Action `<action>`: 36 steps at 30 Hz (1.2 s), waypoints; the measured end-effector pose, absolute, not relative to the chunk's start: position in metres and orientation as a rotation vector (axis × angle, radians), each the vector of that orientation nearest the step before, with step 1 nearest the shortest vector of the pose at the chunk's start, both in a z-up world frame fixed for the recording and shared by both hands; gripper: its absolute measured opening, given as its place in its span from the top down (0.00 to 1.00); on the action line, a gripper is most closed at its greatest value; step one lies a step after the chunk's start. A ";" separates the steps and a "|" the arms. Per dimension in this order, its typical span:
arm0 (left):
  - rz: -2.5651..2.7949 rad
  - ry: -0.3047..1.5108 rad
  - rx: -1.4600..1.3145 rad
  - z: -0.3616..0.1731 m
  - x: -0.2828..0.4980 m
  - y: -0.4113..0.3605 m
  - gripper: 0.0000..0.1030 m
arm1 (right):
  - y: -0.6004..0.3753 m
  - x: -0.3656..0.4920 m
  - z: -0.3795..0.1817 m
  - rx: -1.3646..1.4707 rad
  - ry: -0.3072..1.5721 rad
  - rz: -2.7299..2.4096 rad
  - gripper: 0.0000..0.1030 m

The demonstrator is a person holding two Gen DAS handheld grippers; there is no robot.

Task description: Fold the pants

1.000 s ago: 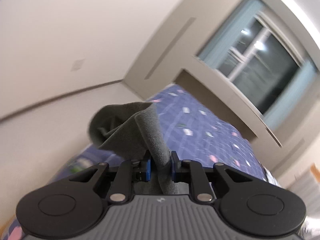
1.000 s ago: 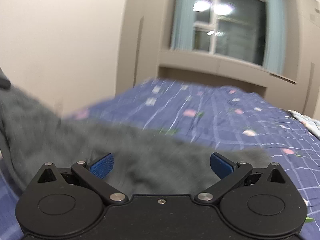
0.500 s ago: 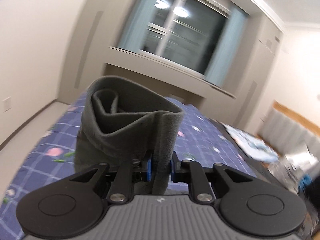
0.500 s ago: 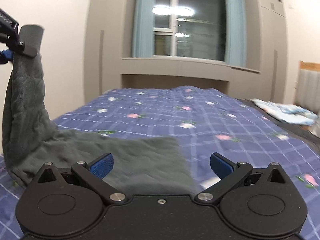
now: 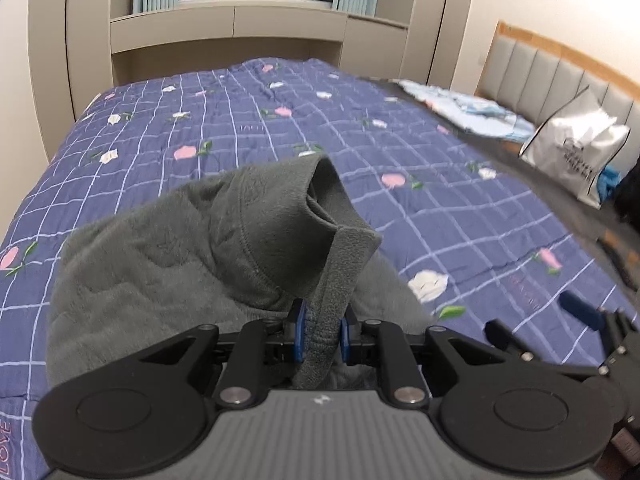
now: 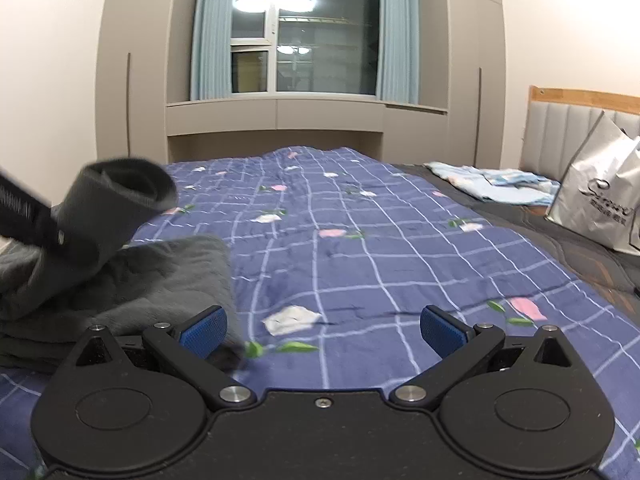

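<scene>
Pants point(image 5: 160, 256) matt grey fleece; bedspread point(image 5: 440, 200) quilted cloth; bag point(image 6: 600, 204) glossy.

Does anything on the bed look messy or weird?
Only the grey pants: they lie in a rumpled heap on the blue quilt, their band end pinched up by the left gripper. Nothing looks spilled or broken.

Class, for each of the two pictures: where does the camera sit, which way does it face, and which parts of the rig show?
Left wrist: behind the left gripper, facing across the bed; shut on the grey pants.
Right wrist: behind the open right gripper, facing the window.
Shared: pants, bed, white bag, and each other's gripper.
</scene>
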State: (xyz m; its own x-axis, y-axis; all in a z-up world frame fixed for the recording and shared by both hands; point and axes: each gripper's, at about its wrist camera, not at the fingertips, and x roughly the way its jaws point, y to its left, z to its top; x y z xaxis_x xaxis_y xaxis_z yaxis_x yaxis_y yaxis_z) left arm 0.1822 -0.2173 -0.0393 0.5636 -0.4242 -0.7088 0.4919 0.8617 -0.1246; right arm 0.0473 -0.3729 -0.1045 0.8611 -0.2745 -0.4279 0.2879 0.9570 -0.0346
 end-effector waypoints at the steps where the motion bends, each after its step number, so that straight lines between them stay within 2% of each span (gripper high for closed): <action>1: -0.537 0.811 0.095 -0.041 0.182 -0.218 0.83 | -0.374 0.047 -0.105 0.033 0.448 -0.299 0.00; 8: -0.535 0.823 0.101 -0.038 0.180 -0.224 0.82 | -0.376 0.049 -0.110 0.046 0.467 -0.307 0.00; 12: -0.538 0.841 0.076 -0.038 0.183 -0.220 0.77 | -0.375 0.053 -0.110 0.061 0.482 -0.295 0.00; 17: -0.579 0.853 0.006 -0.035 0.179 -0.209 0.55 | -0.375 0.053 -0.108 0.072 0.493 -0.291 0.00; 19: -0.598 0.856 -0.031 -0.032 0.176 -0.203 0.42 | -0.375 0.053 -0.106 0.075 0.496 -0.288 0.00; 24: -0.593 0.836 -0.121 -0.021 0.161 -0.176 0.24 | -0.374 0.055 -0.103 0.122 0.507 -0.230 0.00; 28: -0.485 0.810 -0.162 -0.015 0.156 -0.144 0.06 | -0.369 0.059 -0.098 0.193 0.502 -0.137 0.00; 33: -0.296 0.831 -0.223 -0.023 0.163 -0.095 0.03 | -0.366 0.075 -0.096 0.385 0.537 0.075 0.00; 36: -0.180 0.857 -0.264 -0.031 0.172 -0.067 0.03 | -0.358 0.088 -0.090 0.394 0.545 0.153 0.00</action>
